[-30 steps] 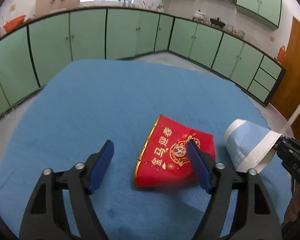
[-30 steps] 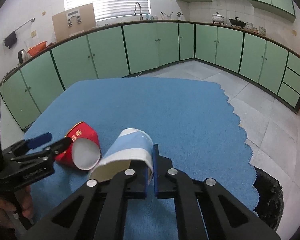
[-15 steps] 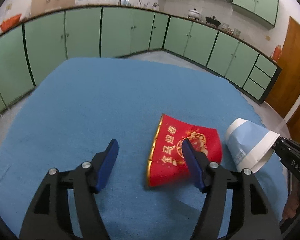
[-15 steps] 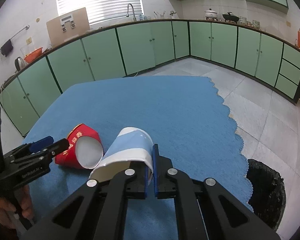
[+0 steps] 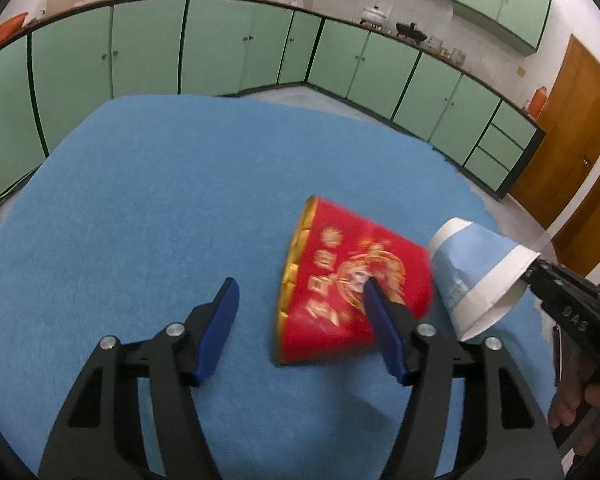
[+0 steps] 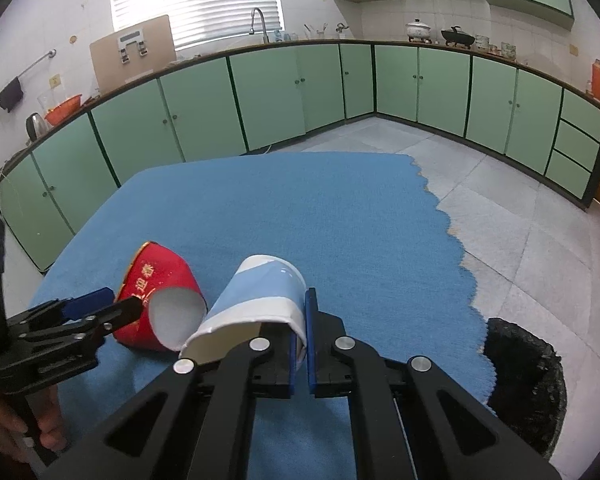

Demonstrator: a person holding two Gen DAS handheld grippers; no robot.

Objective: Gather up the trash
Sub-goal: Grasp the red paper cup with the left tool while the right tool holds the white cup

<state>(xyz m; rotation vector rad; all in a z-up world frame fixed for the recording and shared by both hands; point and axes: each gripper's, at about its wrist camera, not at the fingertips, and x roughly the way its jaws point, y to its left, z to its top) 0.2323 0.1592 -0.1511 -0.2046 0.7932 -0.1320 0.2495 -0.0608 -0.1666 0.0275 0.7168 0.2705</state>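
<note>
Here the red cup [image 5: 352, 280] lies on its side on the table [image 5: 160, 208], at 3 o'clock of the left hand-held gripper [image 5: 300, 332], whose jaws have just been widening, holding nothing. A nudge could roll the thin, conical paper. The blue cup [image 6: 260, 300] is pinched at its rim by the right hand-held gripper [image 6: 300, 344]; the bin [image 6: 524, 384] lies at 4 o'clock.

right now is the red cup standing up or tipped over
Tipped over. The red cup lies on its side on the blue cloth, its open white mouth facing the right wrist camera, beside the blue cup.
</note>
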